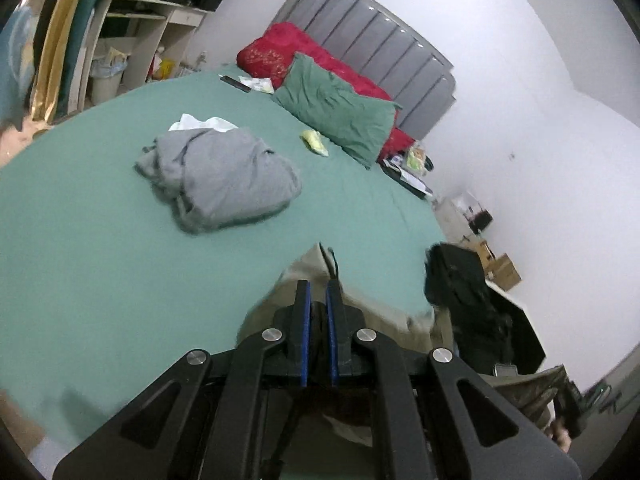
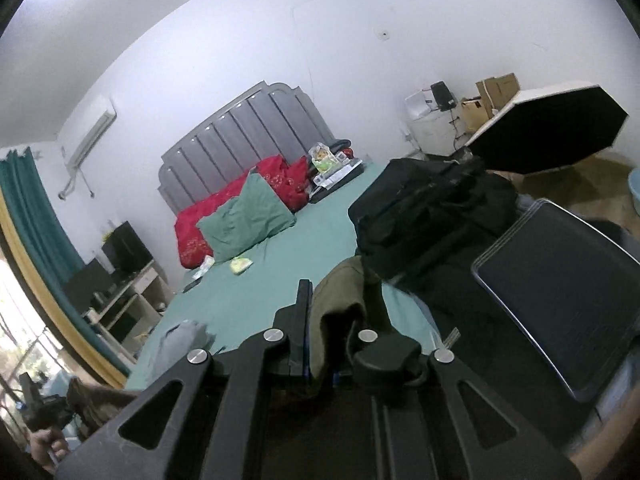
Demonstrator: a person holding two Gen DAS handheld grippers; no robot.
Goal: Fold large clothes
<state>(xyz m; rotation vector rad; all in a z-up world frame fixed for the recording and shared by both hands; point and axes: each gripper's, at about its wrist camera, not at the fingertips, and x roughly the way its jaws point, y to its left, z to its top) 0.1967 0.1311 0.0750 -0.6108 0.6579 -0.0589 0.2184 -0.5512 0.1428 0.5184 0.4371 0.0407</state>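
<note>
A khaki garment [image 1: 360,312], apparently trousers, hangs lifted above the near edge of the bed [image 1: 100,272], gripped at two points. The left hand-held gripper [image 1: 318,292] is clamped on the fabric, its blue-lined fingers nearly together; the right hand-held gripper [image 2: 334,308] is likewise closed on a bunched olive fold of the same cloth. Beyond, a crumpled grey garment [image 1: 224,180] lies mid-bed, with a green pillow [image 1: 340,108] and red bedding [image 1: 288,48] against the grey headboard [image 1: 384,40]. A black bag [image 2: 432,216] sits at the bed's right edge. To fold cleanly, both grips should likely draw apart until the cloth is taut, then lower it flat onto open sheet, away from the bag.
</note>
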